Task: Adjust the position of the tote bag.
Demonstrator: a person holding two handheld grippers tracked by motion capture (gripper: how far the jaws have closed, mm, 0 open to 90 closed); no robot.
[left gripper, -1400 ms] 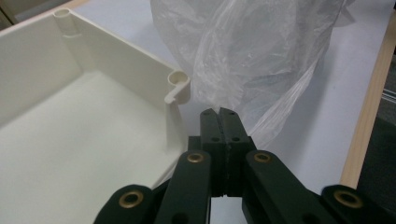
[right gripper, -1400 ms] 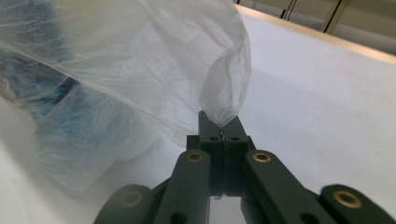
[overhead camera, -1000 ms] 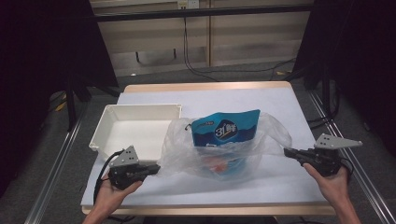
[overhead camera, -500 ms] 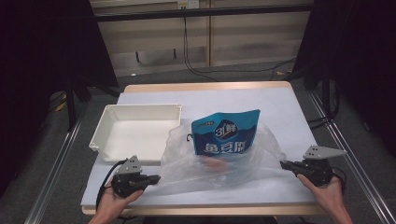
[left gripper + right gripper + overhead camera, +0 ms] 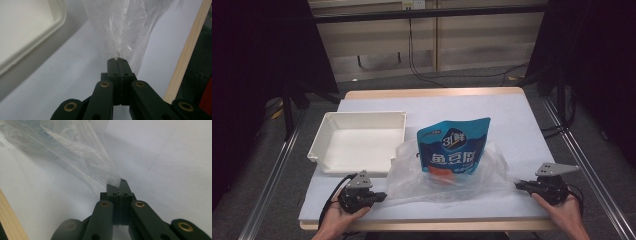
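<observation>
the clear plastic bag [image 5: 452, 175] lies stretched between my left hand-held gripper [image 5: 382, 195] and right hand-held gripper [image 5: 518, 185], each clamped on one edge, low over the bench [image 5: 522, 125].

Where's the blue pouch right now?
High view: the blue pouch sits centre-table inside the clear plastic bag, just right of the white tray, between the left gripper and the right gripper.

Each claw, left [image 5: 379, 195] and right [image 5: 518, 185], is matte black, built of flat linked bars joined by brass-ringed pivots, with small screws near the tips. A grey three-cornered plate tops each body. Black cable loops from the left one.
</observation>
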